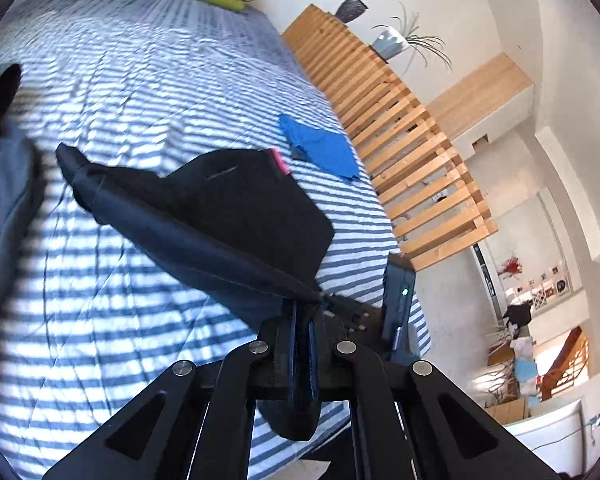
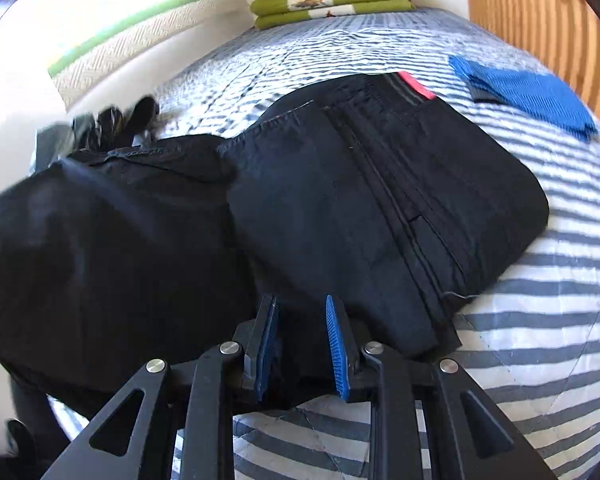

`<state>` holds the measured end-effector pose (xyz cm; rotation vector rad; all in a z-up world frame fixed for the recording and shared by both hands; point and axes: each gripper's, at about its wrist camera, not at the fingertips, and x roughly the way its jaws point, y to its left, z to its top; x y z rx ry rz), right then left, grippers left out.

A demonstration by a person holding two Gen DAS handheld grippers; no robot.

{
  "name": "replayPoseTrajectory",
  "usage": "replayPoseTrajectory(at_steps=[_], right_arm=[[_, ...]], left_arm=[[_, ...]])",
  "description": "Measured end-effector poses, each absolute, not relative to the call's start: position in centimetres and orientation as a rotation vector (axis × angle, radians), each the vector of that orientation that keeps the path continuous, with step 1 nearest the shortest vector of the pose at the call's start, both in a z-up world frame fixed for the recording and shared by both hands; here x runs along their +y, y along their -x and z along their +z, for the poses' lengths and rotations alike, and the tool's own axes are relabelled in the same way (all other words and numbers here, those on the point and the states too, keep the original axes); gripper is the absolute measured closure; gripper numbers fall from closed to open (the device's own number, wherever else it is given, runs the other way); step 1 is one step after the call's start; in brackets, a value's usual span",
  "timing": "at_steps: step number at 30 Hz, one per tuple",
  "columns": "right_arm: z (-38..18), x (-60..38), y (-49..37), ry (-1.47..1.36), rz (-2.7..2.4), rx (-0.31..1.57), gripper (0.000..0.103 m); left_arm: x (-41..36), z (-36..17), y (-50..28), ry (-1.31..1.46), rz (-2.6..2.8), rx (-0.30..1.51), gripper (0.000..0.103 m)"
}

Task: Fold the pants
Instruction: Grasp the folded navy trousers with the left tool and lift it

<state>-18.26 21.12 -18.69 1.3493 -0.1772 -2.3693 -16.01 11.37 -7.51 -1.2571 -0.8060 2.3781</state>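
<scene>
Black pants (image 1: 236, 208) lie on a blue-and-white striped bed (image 1: 140, 80), folded over, with a pink label (image 1: 280, 162) at the waistband. My left gripper (image 1: 306, 312) is shut on a bunched edge of the pants and holds it up off the bed, so the cloth stretches taut from the fingertips. In the right wrist view the pants (image 2: 340, 200) fill the middle. My right gripper (image 2: 302, 312) hovers at their near edge with its blue pads (image 2: 336, 332) apart and nothing pressed between them.
A folded blue cloth (image 1: 320, 148) (image 2: 528, 92) lies beyond the waistband near a wooden slatted rail (image 1: 400, 140) along the bed's side. Folded green and red blankets (image 2: 332, 0) are stacked at the head. A black glove-like shape (image 2: 116, 120) shows at the pants' far left.
</scene>
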Motion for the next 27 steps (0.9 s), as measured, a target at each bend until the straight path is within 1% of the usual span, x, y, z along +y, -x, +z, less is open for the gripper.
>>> replayPoseTrajectory(at_steps=[1,3,5,9,12,14,15,16,17,18,21,22,23,24,25,27], right_arm=[[-18.8,22.2,18.4,-1.346,-2.354,-0.254,0.08],[-19.0,23.7,18.7,-1.335,-2.337,-0.375,0.08],[-19.0,24.9,18.9,-1.317,-2.339,-0.447,0.08],[-18.5,25.7,18.7,-1.281,-2.352,-0.44,0.08],[-18.4,26.6,18.1,-1.266,-2.374,-0.451,0.08],[-18.5,27.5,17.5,-1.254,-2.376,-0.502,0.08],[-18.7,27.7,17.1,-1.262,-2.374,-0.524,0.08],[-18.8,28.3,17.1,-1.272,-2.37,-0.55,0.08],[-19.2,28.8,16.9,-1.293,-2.367,-0.584,0.08],[-19.7,29.2,16.8,-1.311,-2.365,-0.614,0.08],[-20.6,30.4,16.2,-1.349,-2.365,-0.681,0.079],[-20.8,30.8,16.1,-1.351,-2.357,-0.707,0.079],[-20.8,31.0,16.0,-1.35,-2.35,-0.724,0.079],[-20.8,31.2,15.9,-1.348,-2.349,-0.738,0.079],[-20.8,31.5,15.9,-1.341,-2.347,-0.763,0.079],[-21.1,32.5,15.7,-1.324,-2.321,-0.82,0.079]], left_arm=[[11.2,-6.4,17.8,1.252,2.371,-0.792,0.099],[13.5,-4.6,22.2,1.239,2.356,-0.782,0.099],[15.6,-3.4,24.4,1.237,2.356,-0.737,0.099],[18.6,-3.6,27.8,1.313,2.347,-0.667,0.099],[20.7,-5.5,31.1,1.376,2.29,-0.671,0.099],[23.0,-7.1,33.2,1.416,2.27,-0.602,0.097],[24.1,-7.7,34.4,1.441,2.262,-0.579,0.093],[25.3,-8.6,35.7,1.485,2.233,-0.581,0.079],[26.7,-9.5,37.0,1.539,2.175,-0.575,0.071],[27.6,-9.8,38.0,1.568,2.142,-0.559,0.065],[28.0,-8.5,38.3,1.519,2.153,-0.552,0.064],[27.3,-7.6,37.8,1.478,2.181,-0.531,0.062],[26.2,-7.0,37.0,1.437,2.226,-0.51,0.059],[25.0,-6.6,36.0,1.406,2.268,-0.504,0.05],[23.7,-6.9,34.9,1.386,2.301,-0.516,0.046],[21.1,-9.1,32.7,1.376,2.289,-0.597,0.046]])
